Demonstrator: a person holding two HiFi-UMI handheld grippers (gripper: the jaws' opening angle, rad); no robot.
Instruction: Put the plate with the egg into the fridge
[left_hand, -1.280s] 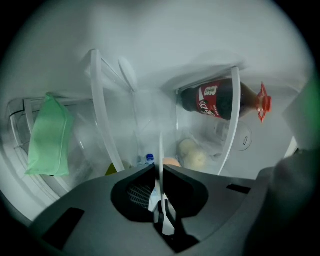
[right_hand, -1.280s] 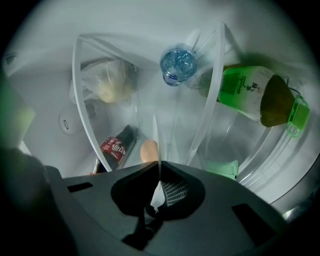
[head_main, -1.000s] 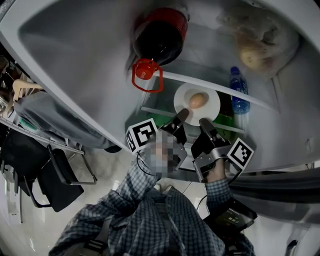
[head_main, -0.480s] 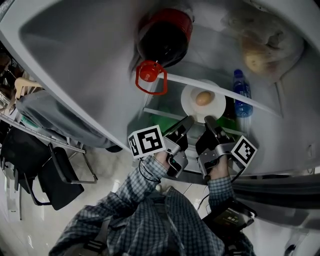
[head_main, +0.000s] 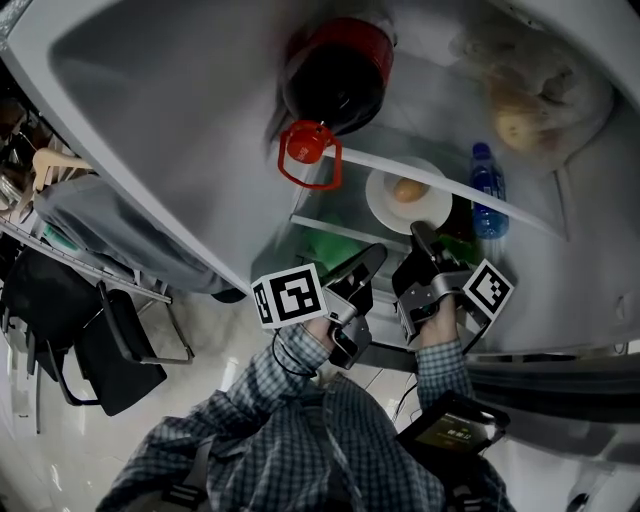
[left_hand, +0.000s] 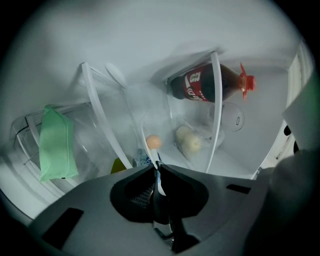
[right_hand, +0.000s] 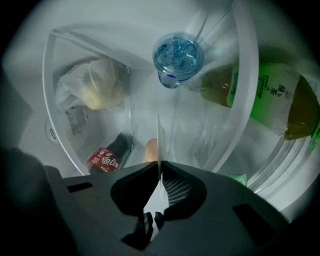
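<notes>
A white plate (head_main: 400, 210) carrying a brown egg (head_main: 406, 189) is held inside the open fridge, partly behind a white shelf rail (head_main: 520, 212). My left gripper (head_main: 373, 254) is shut on the plate's near left rim, and my right gripper (head_main: 421, 233) is shut on its near right rim. In the left gripper view the jaws (left_hand: 156, 167) pinch the thin rim edge-on, with the egg (left_hand: 154, 142) just beyond. The right gripper (right_hand: 160, 167) likewise clamps the plate (right_hand: 159, 140), the egg (right_hand: 150, 149) showing beside it. Whether the plate rests on a shelf I cannot tell.
A dark cola bottle (head_main: 335, 75) with a red cap (head_main: 303, 146) lies on the shelf above. A blue-capped water bottle (head_main: 486, 190), a green-labelled tea bottle (right_hand: 270, 100) and a bagged food item (head_main: 530, 100) sit to the right. A green pack (left_hand: 56, 145) is in a drawer.
The plate with the egg has moved up and to the right, deeper into the fridge. Both grippers followed it, still holding its rim.
</notes>
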